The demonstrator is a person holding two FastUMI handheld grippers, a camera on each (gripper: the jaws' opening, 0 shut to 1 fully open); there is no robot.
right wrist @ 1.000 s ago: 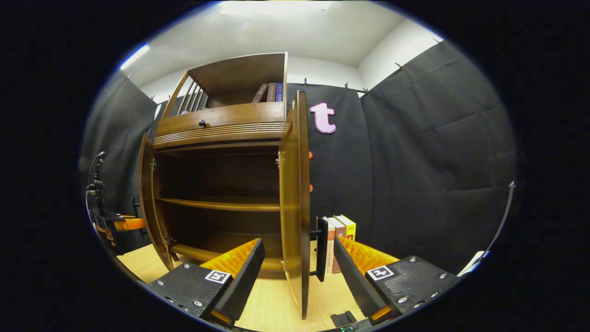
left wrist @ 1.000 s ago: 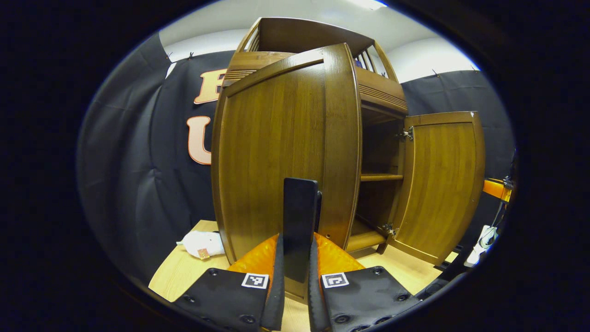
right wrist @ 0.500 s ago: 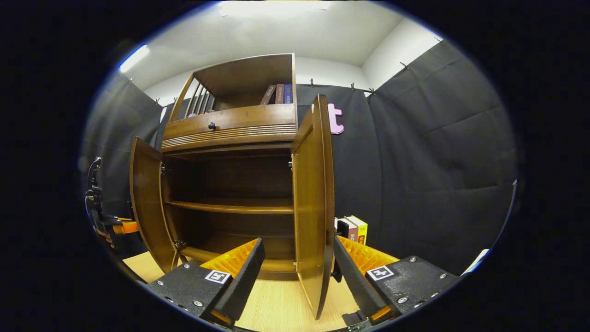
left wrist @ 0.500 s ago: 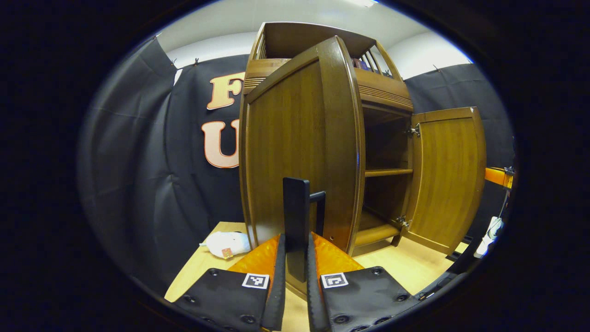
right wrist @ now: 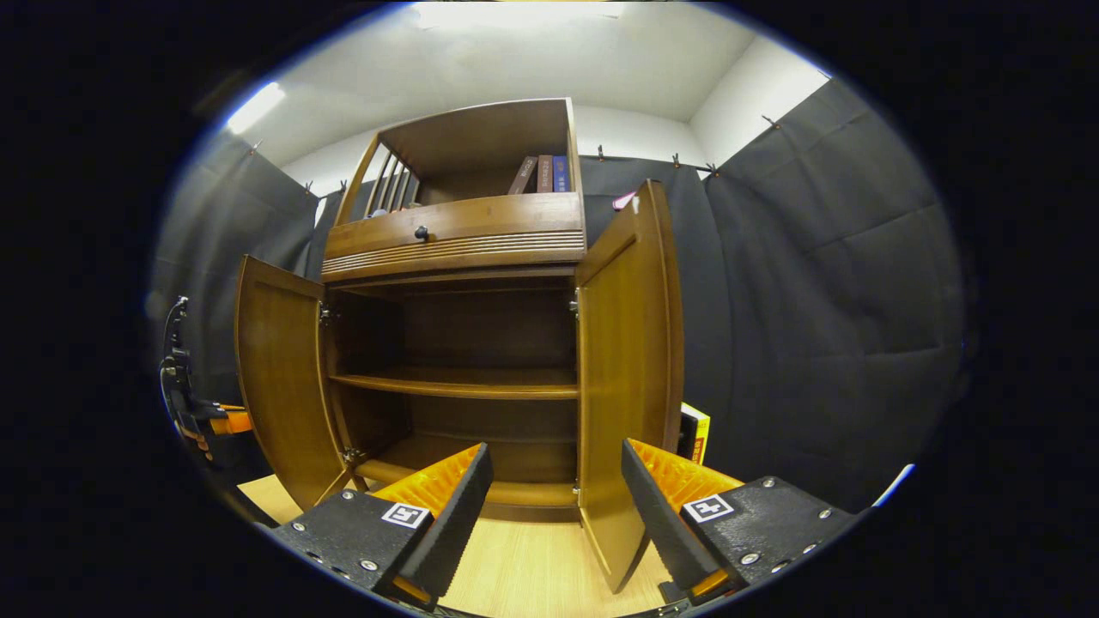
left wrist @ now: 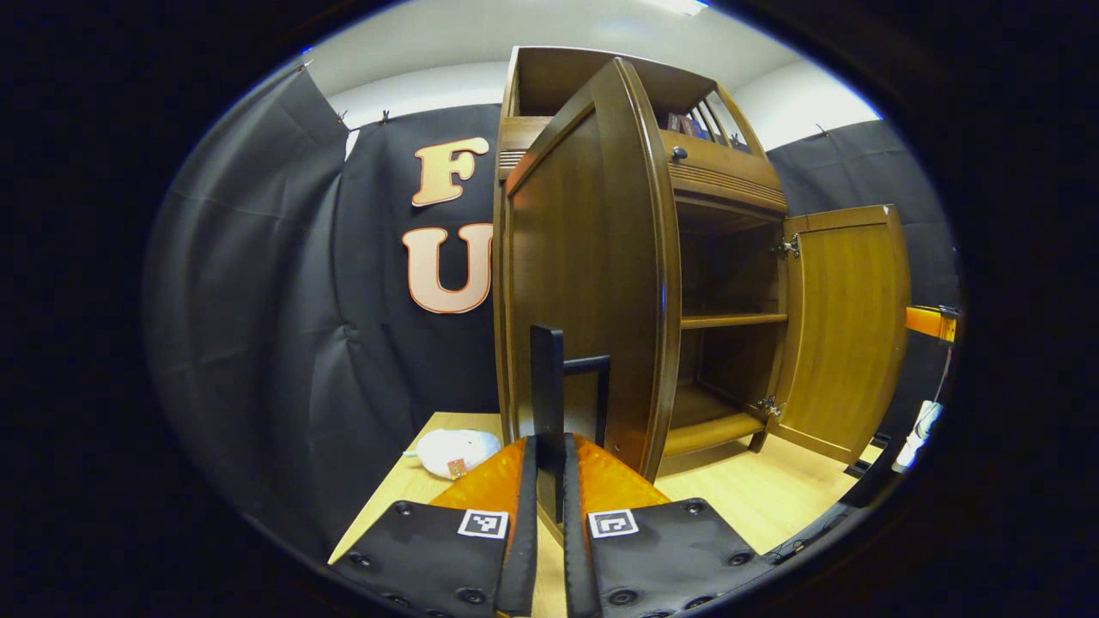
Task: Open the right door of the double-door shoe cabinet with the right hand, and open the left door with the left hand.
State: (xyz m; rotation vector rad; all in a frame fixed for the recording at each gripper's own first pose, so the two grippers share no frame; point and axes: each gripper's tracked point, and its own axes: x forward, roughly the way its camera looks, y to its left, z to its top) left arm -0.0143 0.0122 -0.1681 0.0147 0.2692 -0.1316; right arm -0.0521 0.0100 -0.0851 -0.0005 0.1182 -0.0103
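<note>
Left gripper [left wrist: 549, 481] pinches the black handle [left wrist: 547, 403] of the left door [left wrist: 584, 283], swung wide off the cabinet [right wrist: 455, 249]. Right door [right wrist: 627, 378] stands open between the right gripper's [right wrist: 556, 502] spread jaws, untouched.

- Both views are bright and evenly lit from above; a ceiling light [right wrist: 515, 13] burns out to white at the top of the right gripper view, with a second strip [right wrist: 253, 105] at upper left.
- The cabinet [right wrist: 464, 343] interior is dim and shadowed under its shelves.
- A thin glare line runs down the left door [left wrist: 592, 283] edge.
- Fisheye bowing bends straight edges; focus looks sharp.
</note>
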